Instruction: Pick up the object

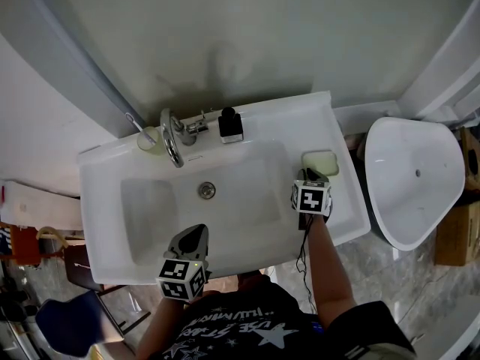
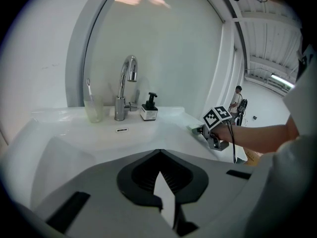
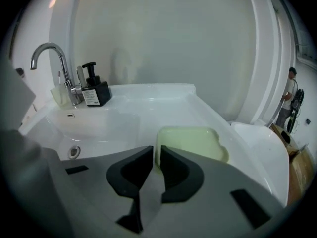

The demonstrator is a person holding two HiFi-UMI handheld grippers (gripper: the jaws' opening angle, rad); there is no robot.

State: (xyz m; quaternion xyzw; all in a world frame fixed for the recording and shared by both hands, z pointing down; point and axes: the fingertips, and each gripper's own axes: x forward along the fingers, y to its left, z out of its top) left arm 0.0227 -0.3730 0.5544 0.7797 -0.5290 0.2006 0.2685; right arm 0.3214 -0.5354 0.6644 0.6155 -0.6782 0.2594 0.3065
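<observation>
A pale green soap dish (image 1: 320, 163) (image 3: 193, 143) lies on the right ledge of the white sink (image 1: 105, 201). My right gripper (image 1: 307, 178) (image 3: 156, 150) is at the dish's near left corner. Its jaws stand almost together, and the dish's rim runs into the narrow gap between them and is pinched there. The dish rests flat on the ledge. My left gripper (image 1: 193, 236) (image 2: 160, 152) hangs over the front of the basin, shut and holding nothing. In the left gripper view the right gripper's marker cube (image 2: 218, 117) shows at the sink's right side.
At the back of the sink stand a chrome faucet (image 1: 171, 135) (image 3: 49, 58), a black soap dispenser (image 1: 230, 126) (image 3: 94, 90) and a cup with a toothbrush (image 1: 148, 138) (image 2: 92, 108). A white toilet bowl (image 1: 416, 182) stands to the right, and beyond it a cardboard box (image 1: 454, 235).
</observation>
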